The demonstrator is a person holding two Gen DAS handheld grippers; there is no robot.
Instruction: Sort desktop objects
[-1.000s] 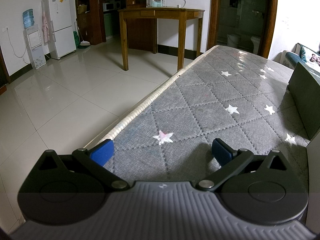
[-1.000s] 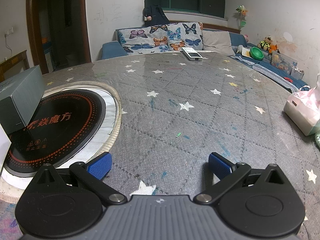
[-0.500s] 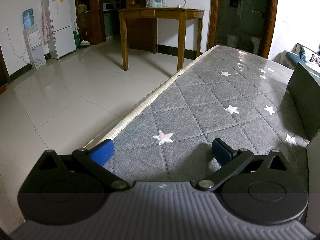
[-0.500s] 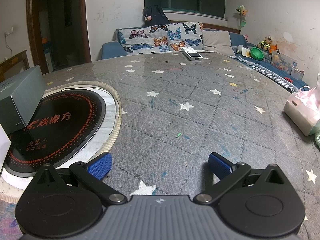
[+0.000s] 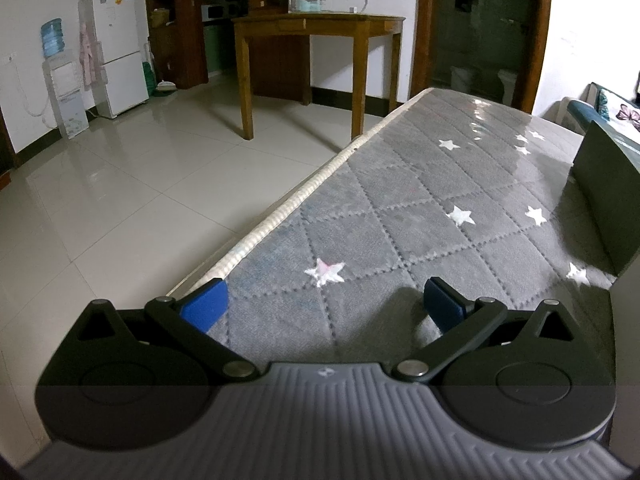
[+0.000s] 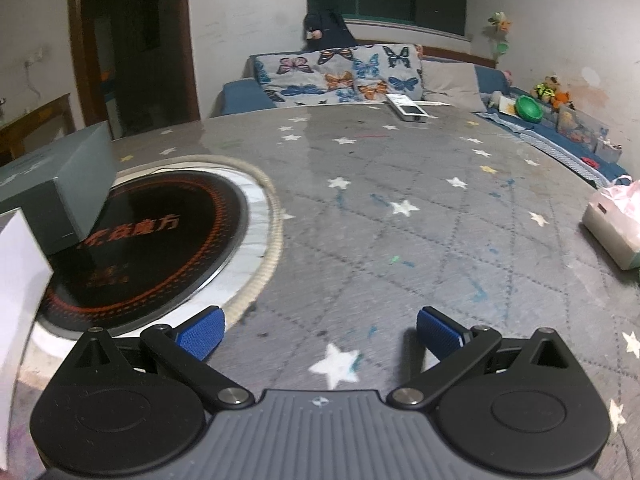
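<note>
My left gripper (image 5: 324,306) rests open over the grey star-quilted tabletop (image 5: 420,208), nothing between its blue pads. A dark green box (image 5: 608,200) stands to its right. My right gripper (image 6: 320,330) is open too, low over the same cloth (image 6: 400,240). In the right wrist view the green box (image 6: 60,188) sits on a black round induction plate (image 6: 160,240) at the left, a white card (image 6: 16,280) is at the near left edge, a white remote (image 6: 408,108) lies far across the table, and a tissue pack (image 6: 612,224) sits at the right.
The table's left edge (image 5: 288,208) drops to a tiled floor (image 5: 120,200). A wooden table (image 5: 320,24), fridge (image 5: 120,48) and water dispenser (image 5: 60,80) stand beyond. A butterfly-print sofa (image 6: 340,72) and a shelf of toys (image 6: 552,96) lie behind the table.
The right gripper's view has shifted slightly, tilting and moving a little forward and right over the cloth. The left gripper has not moved.
</note>
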